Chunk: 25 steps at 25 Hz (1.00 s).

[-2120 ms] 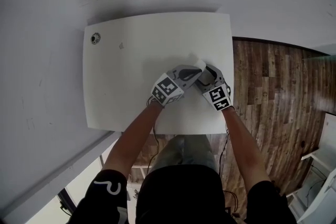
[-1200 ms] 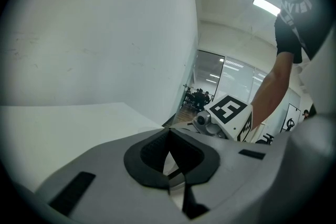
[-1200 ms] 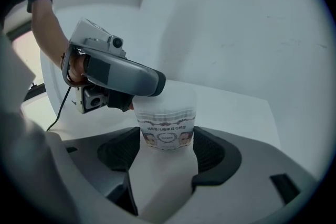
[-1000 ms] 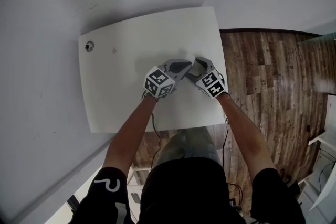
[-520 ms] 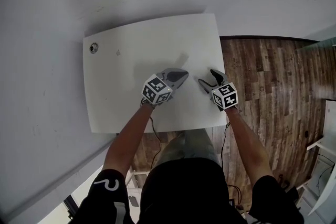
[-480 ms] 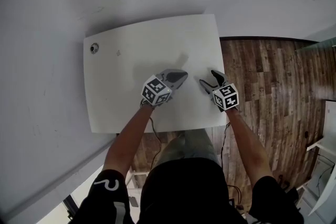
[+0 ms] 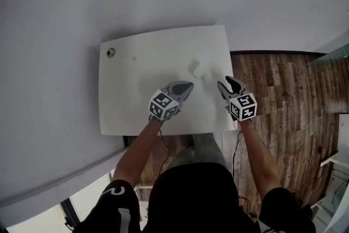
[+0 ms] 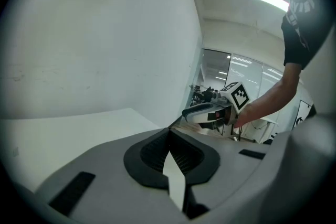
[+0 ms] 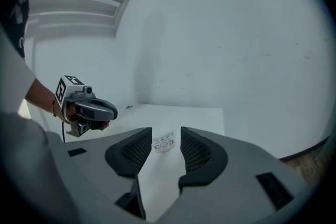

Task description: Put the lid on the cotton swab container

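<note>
Though nr table (image 7: 131,101) edge, container (image 7: 197,68) stands apart

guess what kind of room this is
Likely an office or lab workroom: a plain white table against a bare white wall, wood-plank floor beside it, and glass partitions under strip ceiling lights beyond.

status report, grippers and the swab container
Left gripper shut, empty. Right gripper open, jaws just been closing, nothing between them. Cotton swab container stands free on table, clear of both. Nothing in the way.
</note>
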{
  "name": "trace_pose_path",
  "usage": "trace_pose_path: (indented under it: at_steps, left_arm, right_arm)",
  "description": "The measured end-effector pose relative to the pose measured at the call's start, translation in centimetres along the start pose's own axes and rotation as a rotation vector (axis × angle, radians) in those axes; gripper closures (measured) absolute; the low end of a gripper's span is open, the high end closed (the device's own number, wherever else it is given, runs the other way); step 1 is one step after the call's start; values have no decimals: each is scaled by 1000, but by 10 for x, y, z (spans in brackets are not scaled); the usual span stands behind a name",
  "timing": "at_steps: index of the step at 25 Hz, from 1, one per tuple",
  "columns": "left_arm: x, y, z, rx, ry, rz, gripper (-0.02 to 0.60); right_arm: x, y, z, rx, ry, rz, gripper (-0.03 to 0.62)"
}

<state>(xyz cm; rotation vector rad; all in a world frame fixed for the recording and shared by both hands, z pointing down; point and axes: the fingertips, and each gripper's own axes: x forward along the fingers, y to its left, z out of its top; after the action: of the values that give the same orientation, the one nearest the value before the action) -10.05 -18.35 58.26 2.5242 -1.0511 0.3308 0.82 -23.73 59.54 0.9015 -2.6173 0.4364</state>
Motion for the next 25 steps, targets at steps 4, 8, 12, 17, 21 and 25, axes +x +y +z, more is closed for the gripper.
trace_pose_path:
  at_steps: [4,8,12,17,21,25]
  left_arm:
    - [-23,-6,18,11,-29,98,557]
    - [-46,-8,39,4,-66,206,557]
    - [-73,-12,58,12,-104,304,557]
    - [-105,-26,82,22,-173,384,557]
    - [-129,-37,94,12,-230,428,557]
    - [-152,-49,93,7,-258,471,557]
  right_arm:
    - [-20,14,28,4,-54,-40,458]
    - [-35,31,49,7,-89,-78,513]
    - [-47,55,67,-30,-107,-111,564]
    - [-67,78,82,-63,-120,-146,580]
    - [-85,90,91,-35,-153,-162,580]
    - [-99,102,96,-28,-181,-185,580]
